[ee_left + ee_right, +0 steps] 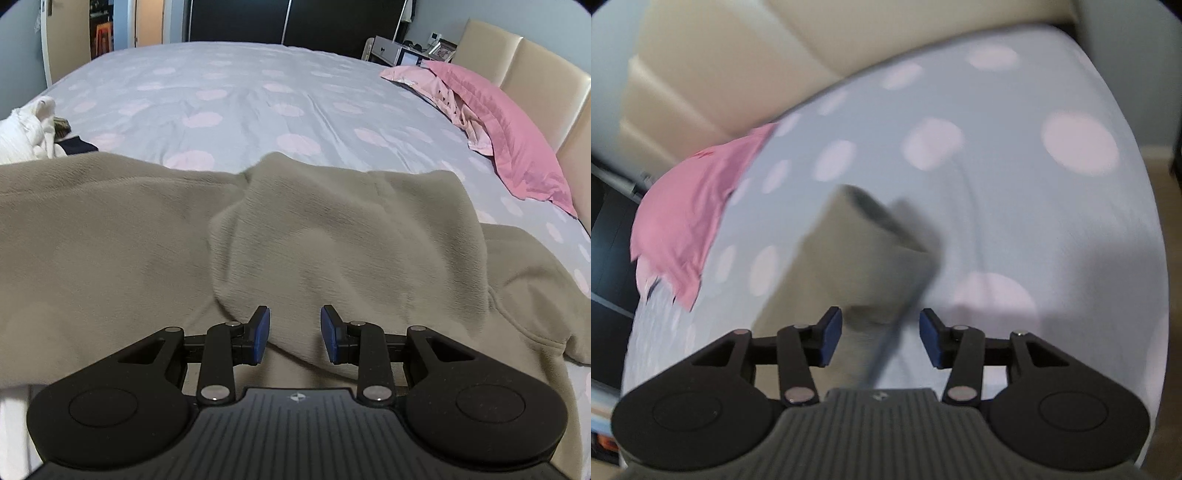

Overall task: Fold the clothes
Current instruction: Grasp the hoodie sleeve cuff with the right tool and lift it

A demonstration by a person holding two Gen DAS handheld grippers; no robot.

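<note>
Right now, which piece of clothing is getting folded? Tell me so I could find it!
Find the big bed with the pale blue sheet and pink dots. Spread across its near edge, in front of the left gripper, lies a khaki fleece with one part flopped over the rest. It is fuzzy and plain brownish-green, unlike the pink pillows by the headboard and the white clothes at the far left.

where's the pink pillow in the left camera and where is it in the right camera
Left wrist: the pink pillow lies at the upper right, against the cream headboard.
Right wrist: the pillow shows at the left edge, blurred, below the headboard.
Shared landmark: the pink-dotted bedsheet.
</note>
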